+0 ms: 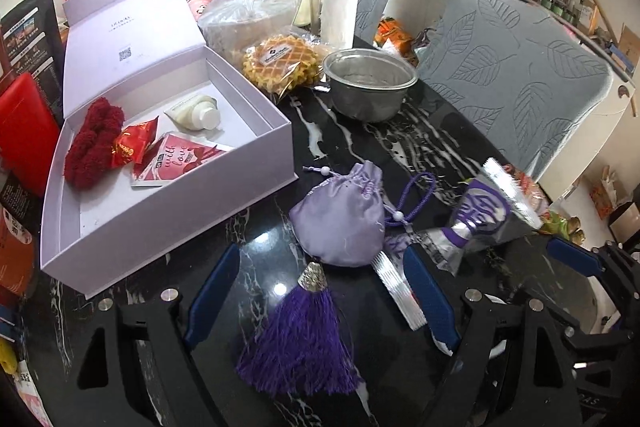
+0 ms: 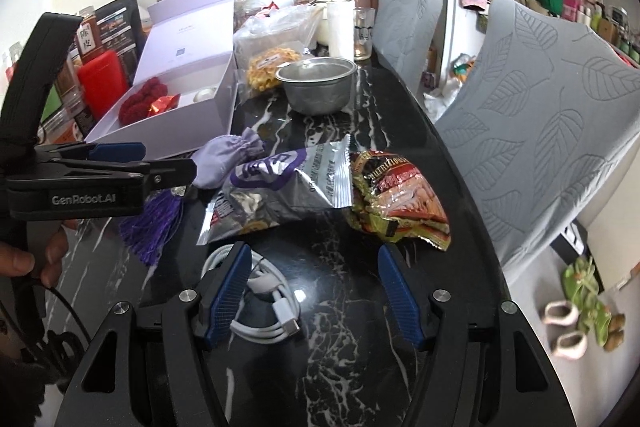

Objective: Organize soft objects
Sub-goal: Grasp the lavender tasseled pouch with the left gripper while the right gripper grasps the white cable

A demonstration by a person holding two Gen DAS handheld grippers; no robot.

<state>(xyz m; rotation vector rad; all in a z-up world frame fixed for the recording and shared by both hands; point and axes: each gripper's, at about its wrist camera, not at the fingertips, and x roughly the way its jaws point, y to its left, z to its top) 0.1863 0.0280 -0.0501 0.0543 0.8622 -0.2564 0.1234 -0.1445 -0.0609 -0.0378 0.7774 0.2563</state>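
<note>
**Both grippers spread over the dark marble table**

We see our left gripper (image 1: 320,291) with its blue fingers (image 1: 212,291) spread apart and nothing gripped; the lilac drawstring pouch (image 1: 340,215) and its purple tassel (image 1: 298,339) lie on the table (image 1: 420,147) between them. Just right of the pouch rests a silver-and-purple snack bag (image 1: 480,223). To the far left stands the open lilac box (image 1: 168,195), holding a red knitted piece (image 1: 94,143), a red sweet wrapper (image 1: 134,147), a small white bottle (image 1: 198,113) and a pink card (image 1: 176,159). Beyond it sit a wrapped waffle (image 1: 284,61) and a metal bowl (image 1: 370,83).

Our right gripper (image 2: 312,291) is likewise released and empty. A coiled white cable (image 2: 264,303) lies by its left finger (image 2: 226,291). Farther off, a red-and-yellow snack packet (image 2: 400,199) touches the silver bag on its right side.
</note>
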